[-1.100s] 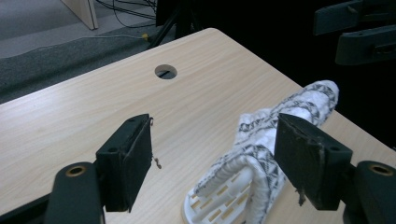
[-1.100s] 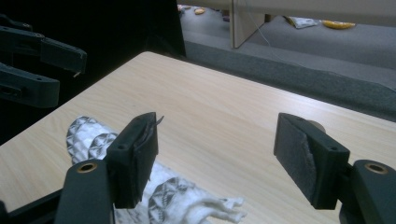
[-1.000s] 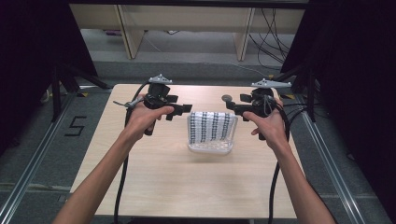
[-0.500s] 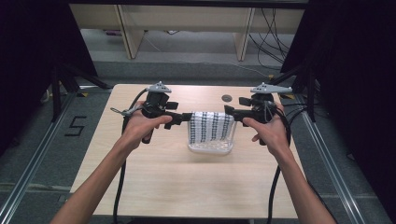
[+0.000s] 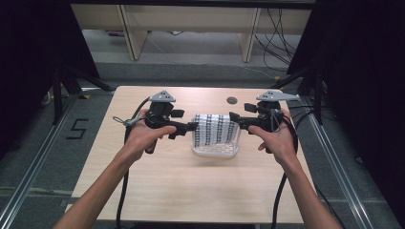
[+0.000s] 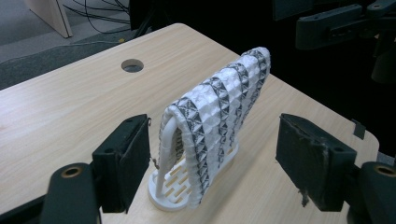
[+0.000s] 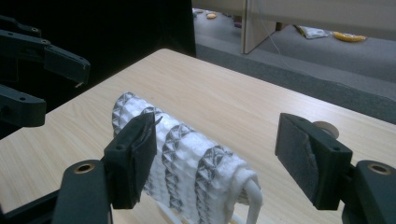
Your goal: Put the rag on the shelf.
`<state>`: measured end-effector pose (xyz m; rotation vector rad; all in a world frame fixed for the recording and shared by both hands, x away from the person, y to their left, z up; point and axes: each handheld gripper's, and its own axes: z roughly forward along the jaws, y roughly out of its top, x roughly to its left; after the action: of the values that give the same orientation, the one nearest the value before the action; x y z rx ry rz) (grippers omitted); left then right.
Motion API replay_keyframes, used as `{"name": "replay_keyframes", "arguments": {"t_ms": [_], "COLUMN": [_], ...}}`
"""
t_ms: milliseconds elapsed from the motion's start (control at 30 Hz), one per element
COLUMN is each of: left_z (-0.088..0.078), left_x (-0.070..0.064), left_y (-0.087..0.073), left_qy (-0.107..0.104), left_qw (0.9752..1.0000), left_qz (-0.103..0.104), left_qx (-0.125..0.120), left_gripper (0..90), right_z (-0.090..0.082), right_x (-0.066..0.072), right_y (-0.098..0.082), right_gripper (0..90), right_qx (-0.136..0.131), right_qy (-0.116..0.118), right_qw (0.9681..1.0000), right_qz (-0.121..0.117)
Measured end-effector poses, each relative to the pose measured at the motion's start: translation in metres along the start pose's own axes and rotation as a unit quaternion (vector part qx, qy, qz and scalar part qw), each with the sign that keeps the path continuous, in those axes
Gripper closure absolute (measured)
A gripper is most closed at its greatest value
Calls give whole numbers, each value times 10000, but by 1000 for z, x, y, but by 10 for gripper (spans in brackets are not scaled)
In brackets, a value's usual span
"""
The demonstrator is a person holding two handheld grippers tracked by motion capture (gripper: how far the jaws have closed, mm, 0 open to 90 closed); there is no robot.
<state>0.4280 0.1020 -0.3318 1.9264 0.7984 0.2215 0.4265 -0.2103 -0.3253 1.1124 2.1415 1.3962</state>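
A white cloth with grey patterned stripes point(image 5: 216, 128) hangs folded over a white plastic rack point(image 5: 215, 151) in the middle of the table. My left gripper point(image 5: 192, 126) is at the cloth's left end and my right gripper point(image 5: 233, 117) at its right end, pointing at each other. In the left gripper view the open left gripper point(image 6: 215, 154) straddles the rack's hoop point(image 6: 168, 135) and the cloth point(image 6: 219, 107) without touching. In the right gripper view the open right gripper point(image 7: 219, 158) has the cloth point(image 7: 187, 149) low between its pads, one pad close beside it.
The light wooden table point(image 5: 191, 191) has a round cable hole point(image 5: 232, 100) behind the rack. Dark curtains stand at both sides. Cables trail from both grippers toward the table's front edge. The other gripper shows far off in each gripper view point(image 6: 336, 23) point(image 7: 42, 60).
Both grippers have come nearer the person and settled at the cloth's two ends, the left one moving more. The cable hole, covered by the right gripper before, is now in sight.
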Motion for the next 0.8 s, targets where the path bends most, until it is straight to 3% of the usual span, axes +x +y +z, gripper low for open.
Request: {"name": "replay_keyframes", "arguments": {"t_ms": [100, 167, 267, 333, 400, 467, 600, 700, 733, 800], "left_z": [-2, -3, -4, -4, -5, -5, -7, -8, -8, -8], "left_x": [-1, -2, -3, -4, -6, -6, -8, -9, -9, -10], "left_y": [-2, -3, -6, -8, -9, -11, -16, -19, -20, -22], "left_qy": [-48, -70, -119, -207, -195, -231, -181, -217, -188, -220], "left_qw": [10000, 10000, 9999, 9997, 9998, 9997, 9998, 9997, 9998, 9997], "left_qz": [-33, -36, -92, -111, -87, -79, -102, -117, -104, -111], "left_qx": [-31, -22, -53, -56, -56, -77, -75, -20, -28, -20], "left_gripper": [255, 255, 253, 252, 250, 247, 228, 215, 211, 204], "right_z": [-2, -3, -5, -5, -7, -7, -10, -11, -12, -12], "right_x": [2, 1, 4, 2, 4, 1, 2, -1, 1, 2], "right_y": [-1, -2, -4, -5, -7, -9, -12, -14, -15, -16], "right_gripper": [296, 288, 282, 279, 276, 272, 263, 258, 256, 251], "right_qx": [-18, -41, -26, -60, -45, -78, -20, -105, -81, -66], "right_qy": [7, -16, 4, 7, -7, 13, -14, -57, 19, 40], "right_qw": [10000, 9999, 10000, 9999, 10000, 9999, 10000, 9999, 10000, 9999], "right_qz": [27, -129, 45, -89, 21, -92, 77, -112, 54, 111]}}
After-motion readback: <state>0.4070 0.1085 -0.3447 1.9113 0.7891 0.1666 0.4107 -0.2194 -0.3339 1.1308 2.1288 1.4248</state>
